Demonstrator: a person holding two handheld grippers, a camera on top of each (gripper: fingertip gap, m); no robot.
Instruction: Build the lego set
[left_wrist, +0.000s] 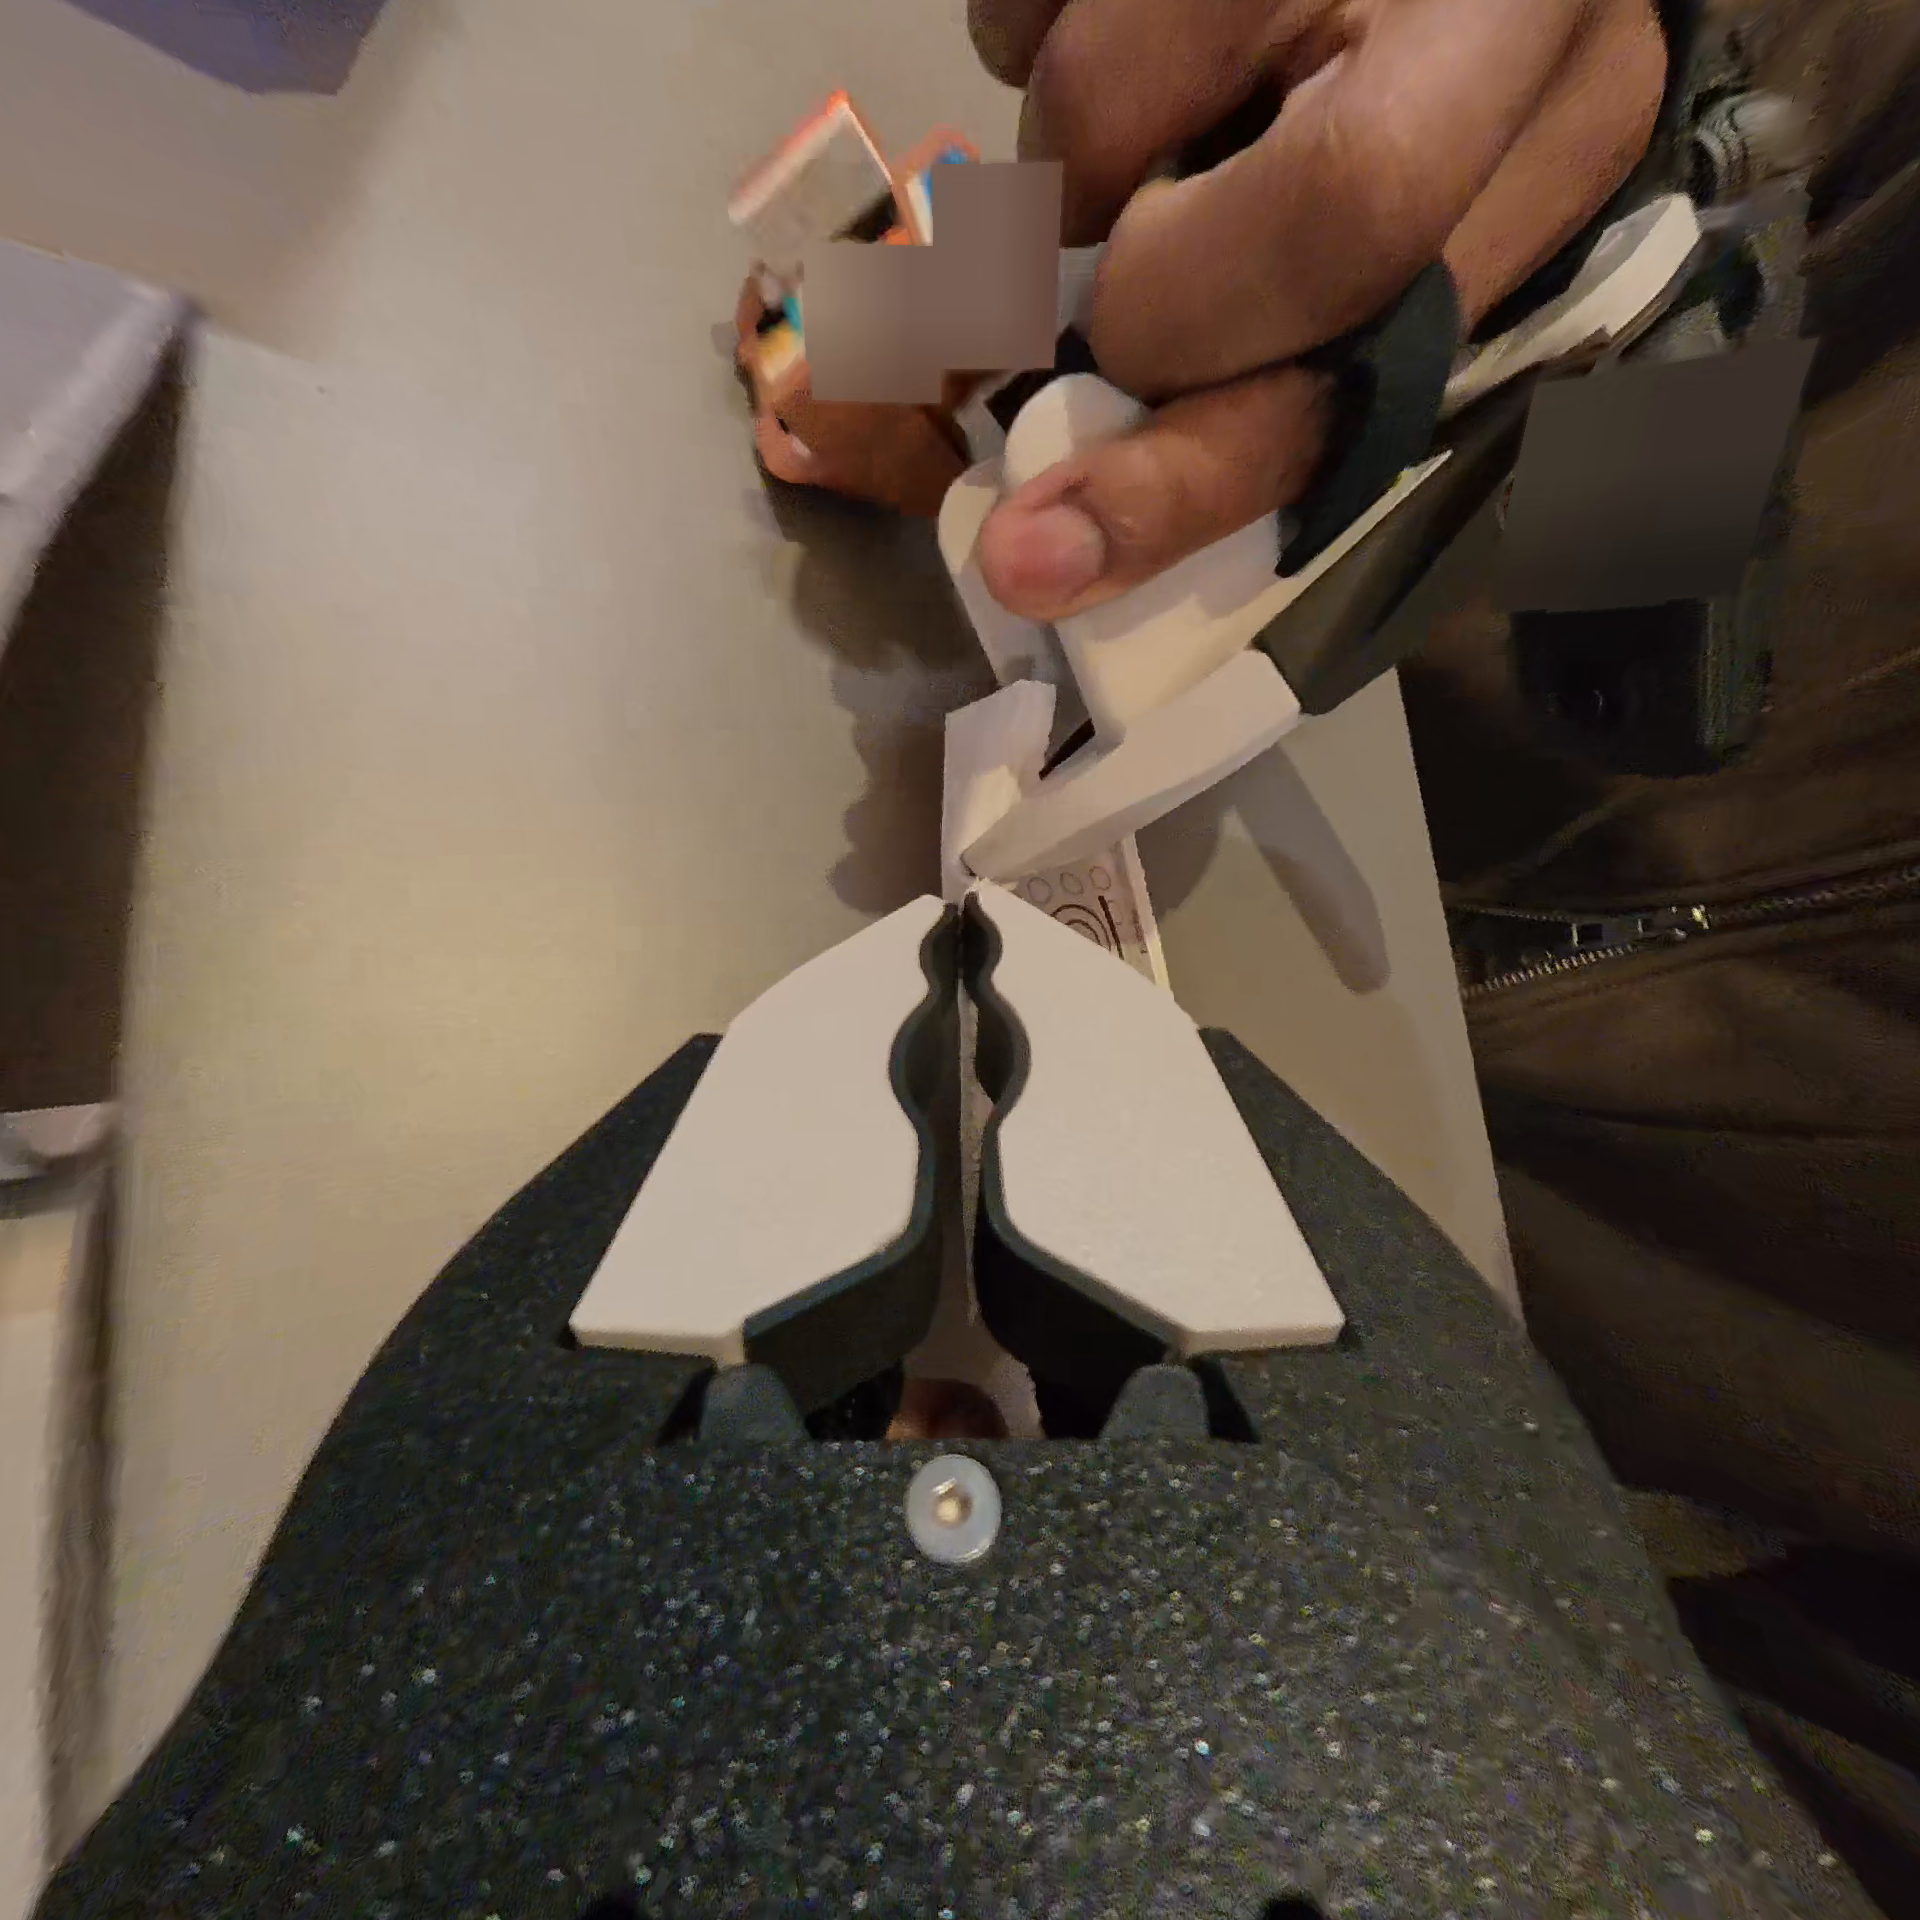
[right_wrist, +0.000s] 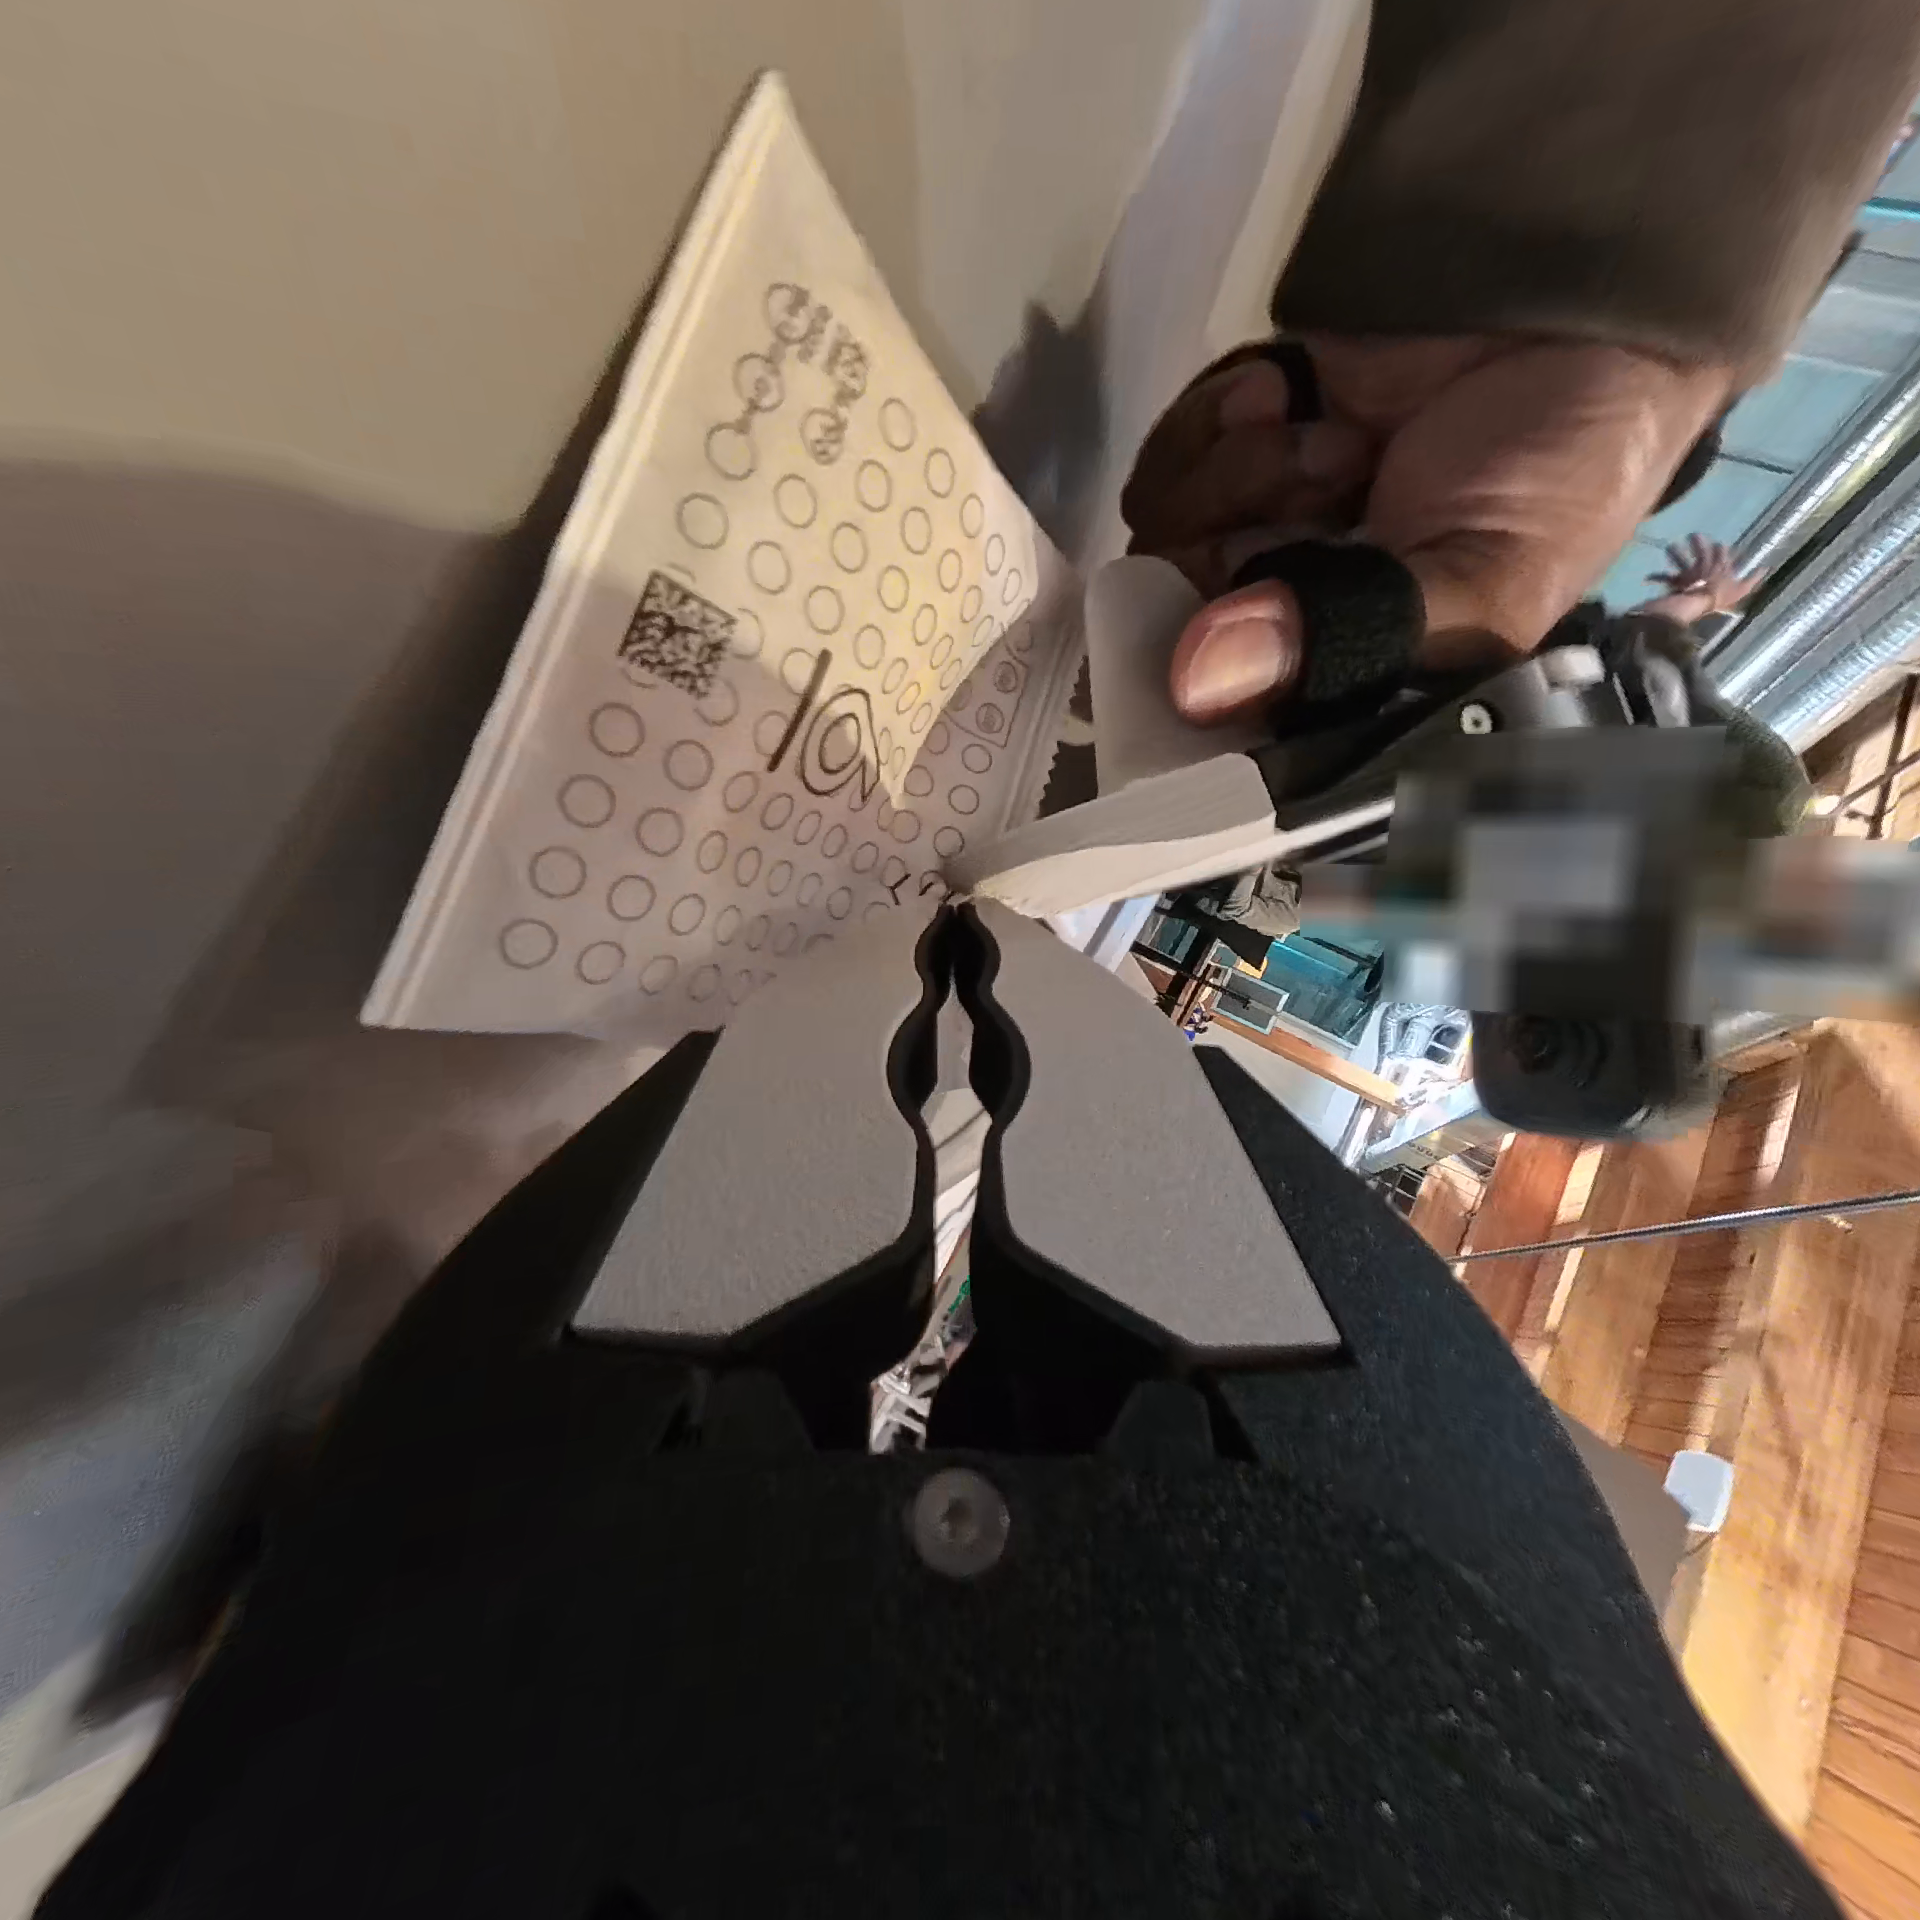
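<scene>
Two grippers pinch one paper parts bag at its top edge, apparently to tear it open, a first step toward building the set.

Left wrist view: the left gripper (left_wrist: 961, 914) is clamped on the white paper bag (left_wrist: 1117, 909), seen here nearly edge-on as a thin strip. Just beyond the bag, the right gripper (left_wrist: 987, 852) bites the same edge, worked by a hand (left_wrist: 1299, 260). Farther behind the bag lie orange and white pieces (left_wrist: 831, 312), blurred, on the pale table (left_wrist: 468, 623). A brown jacket (left_wrist: 1714, 1039) fills the side nearest the bag.

Right wrist view: the right gripper (right_wrist: 961, 914) is closed on the bag's (right_wrist: 727, 623) corner, whose printed face of circles shows fully here. The left gripper (right_wrist: 997, 883) meets it from beside the bag, held by a hand (right_wrist: 1403, 520).

To tear cleanly, I judge both grips should stay tight and close together, pulling apart slowly so pieces do not spill. Only this view shows the wooden floor (right_wrist: 1714, 1351) past the bag.
</scene>
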